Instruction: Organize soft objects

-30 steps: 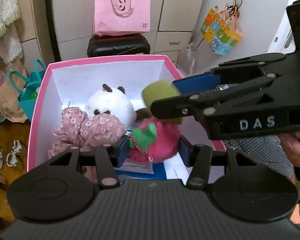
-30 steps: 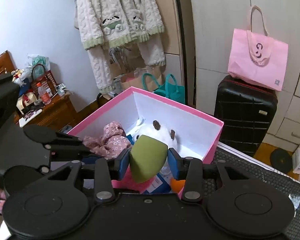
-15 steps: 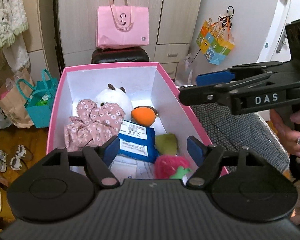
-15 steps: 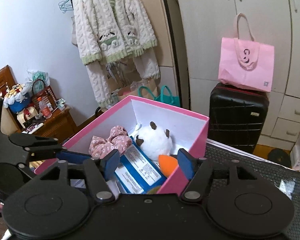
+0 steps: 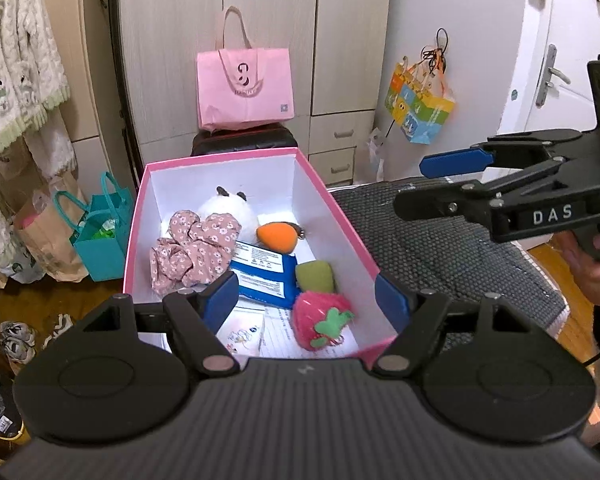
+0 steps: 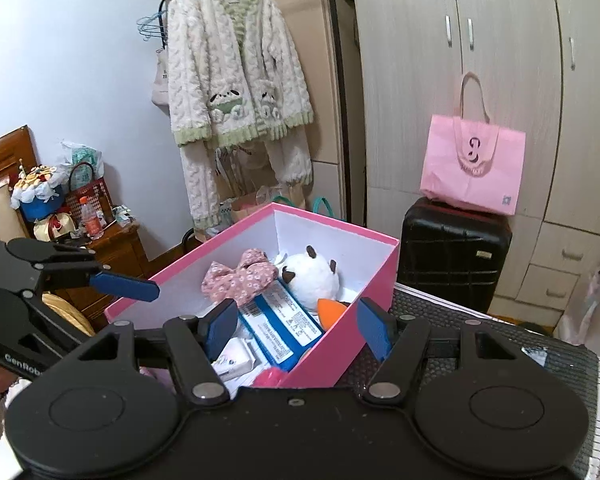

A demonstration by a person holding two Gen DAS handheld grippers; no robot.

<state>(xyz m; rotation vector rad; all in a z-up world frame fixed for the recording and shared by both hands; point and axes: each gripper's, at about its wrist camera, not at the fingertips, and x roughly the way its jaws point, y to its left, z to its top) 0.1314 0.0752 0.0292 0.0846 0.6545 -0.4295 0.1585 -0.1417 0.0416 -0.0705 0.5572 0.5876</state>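
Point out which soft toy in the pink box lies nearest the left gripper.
The pink strawberry plush, with its green felt leaf, lies closest to the left gripper; the orange plush and white plush sit farther back.

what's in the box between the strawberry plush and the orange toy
In the left wrist view, a green sponge-like piece lies between the strawberry plush and the orange toy, beside the blue packet.

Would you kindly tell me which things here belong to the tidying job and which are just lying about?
Part of the job: pink box, strawberry plush, green plush, orange plush, white plush, floral cloth.

Lying about: pink bag, black suitcase, teal bag, hanging cardigan.
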